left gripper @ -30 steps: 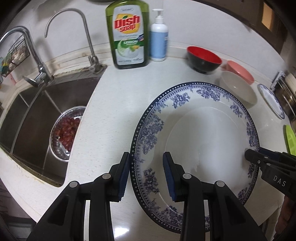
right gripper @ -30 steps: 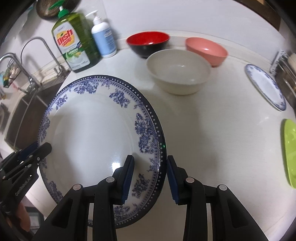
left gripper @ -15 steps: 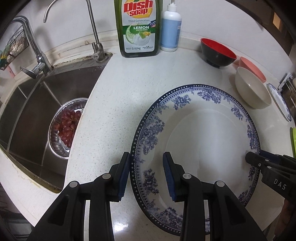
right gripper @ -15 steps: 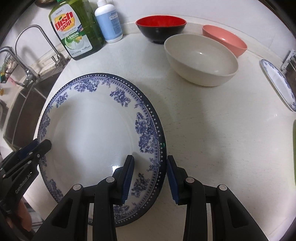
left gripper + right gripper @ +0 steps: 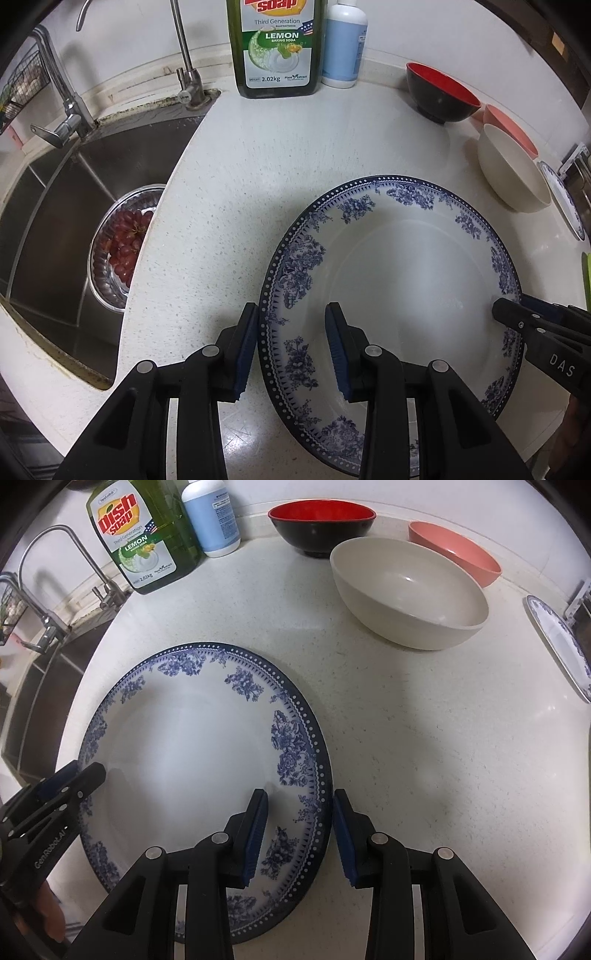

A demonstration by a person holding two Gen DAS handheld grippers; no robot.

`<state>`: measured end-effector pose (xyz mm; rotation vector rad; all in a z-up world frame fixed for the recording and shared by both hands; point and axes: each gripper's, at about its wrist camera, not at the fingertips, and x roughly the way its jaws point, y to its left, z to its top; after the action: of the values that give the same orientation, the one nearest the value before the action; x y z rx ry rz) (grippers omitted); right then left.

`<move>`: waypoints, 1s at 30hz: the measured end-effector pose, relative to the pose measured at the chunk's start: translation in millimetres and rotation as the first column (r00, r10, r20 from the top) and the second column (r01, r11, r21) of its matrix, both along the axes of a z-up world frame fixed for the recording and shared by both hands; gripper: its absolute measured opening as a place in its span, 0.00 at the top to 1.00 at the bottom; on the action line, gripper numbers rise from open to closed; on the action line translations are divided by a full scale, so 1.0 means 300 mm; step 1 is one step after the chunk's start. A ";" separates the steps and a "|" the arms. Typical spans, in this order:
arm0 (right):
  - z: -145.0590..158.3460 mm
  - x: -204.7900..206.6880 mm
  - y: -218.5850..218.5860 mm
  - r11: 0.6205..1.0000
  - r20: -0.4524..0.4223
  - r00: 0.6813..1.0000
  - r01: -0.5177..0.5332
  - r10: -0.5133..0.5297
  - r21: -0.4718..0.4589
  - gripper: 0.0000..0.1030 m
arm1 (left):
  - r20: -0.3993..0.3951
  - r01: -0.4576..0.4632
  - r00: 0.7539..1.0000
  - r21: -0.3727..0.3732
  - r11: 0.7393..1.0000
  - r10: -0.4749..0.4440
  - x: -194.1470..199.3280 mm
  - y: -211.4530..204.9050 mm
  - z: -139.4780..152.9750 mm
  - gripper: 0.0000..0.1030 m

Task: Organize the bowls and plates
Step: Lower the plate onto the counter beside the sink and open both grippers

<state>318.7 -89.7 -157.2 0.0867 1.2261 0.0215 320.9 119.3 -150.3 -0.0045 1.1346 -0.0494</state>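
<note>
A large blue-and-white floral plate (image 5: pixel 402 291) is held over the white counter; it also shows in the right wrist view (image 5: pixel 192 760). My left gripper (image 5: pixel 291 347) straddles its left rim, jaws closed on the rim. My right gripper (image 5: pixel 299 830) straddles the opposite rim the same way. A cream bowl (image 5: pixel 406 594), a red-and-black bowl (image 5: pixel 321 524) and a pink bowl (image 5: pixel 458 554) stand beyond. A small blue-rimmed plate (image 5: pixel 561 646) lies at the right.
A dish soap bottle (image 5: pixel 275 44) and a blue-white pump bottle (image 5: pixel 343 40) stand at the back wall. The steel sink (image 5: pixel 55 206) with a bowl of grapes (image 5: pixel 122 243) and two taps is on the left. A green item (image 5: pixel 586 280) is at the right edge.
Both grippers have carried the plate forward towards the back of the counter; the soap bottles and bowls are nearer. The grips on the rim are unchanged.
</note>
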 end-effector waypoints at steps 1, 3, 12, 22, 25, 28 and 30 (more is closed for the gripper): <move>0.000 0.002 0.003 1.000 0.000 1.000 0.000 0.000 -0.002 0.64 | -0.004 -0.001 1.000 -0.002 1.000 0.001 0.001 0.001 -0.003 0.65; 0.000 0.003 0.005 1.000 0.002 1.000 -0.001 0.001 -0.006 0.64 | -0.006 0.000 1.000 -0.008 1.000 0.000 0.001 0.001 -0.006 0.63; 0.000 -0.006 -0.003 1.000 0.010 1.000 0.008 -0.008 0.019 0.63 | 0.046 -0.016 0.999 0.010 1.000 0.016 -0.009 -0.004 0.040 0.36; 0.104 -0.069 -0.041 0.999 0.144 0.988 0.048 -0.051 0.024 0.41 | 0.236 -0.002 0.972 0.097 0.995 -0.020 -0.066 -0.044 0.179 0.11; 0.131 -0.091 -0.055 0.998 0.177 0.982 0.063 -0.066 0.024 0.41 | 0.259 0.029 0.964 0.105 0.994 -0.056 -0.081 -0.073 0.206 0.11; 0.155 -0.116 -0.076 0.996 0.205 0.975 0.086 -0.089 0.024 0.41 | 0.274 0.063 0.958 0.097 0.993 -0.087 -0.093 -0.105 0.235 0.11; 0.172 -0.141 -0.098 0.994 0.225 0.969 0.103 -0.106 0.026 0.41 | 0.290 0.086 0.951 0.096 0.992 -0.110 -0.101 -0.132 0.257 0.11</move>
<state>276.4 -119.0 -105.7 0.1570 0.9921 -0.0507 290.6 79.6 -73.3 0.1289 0.8362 -0.0892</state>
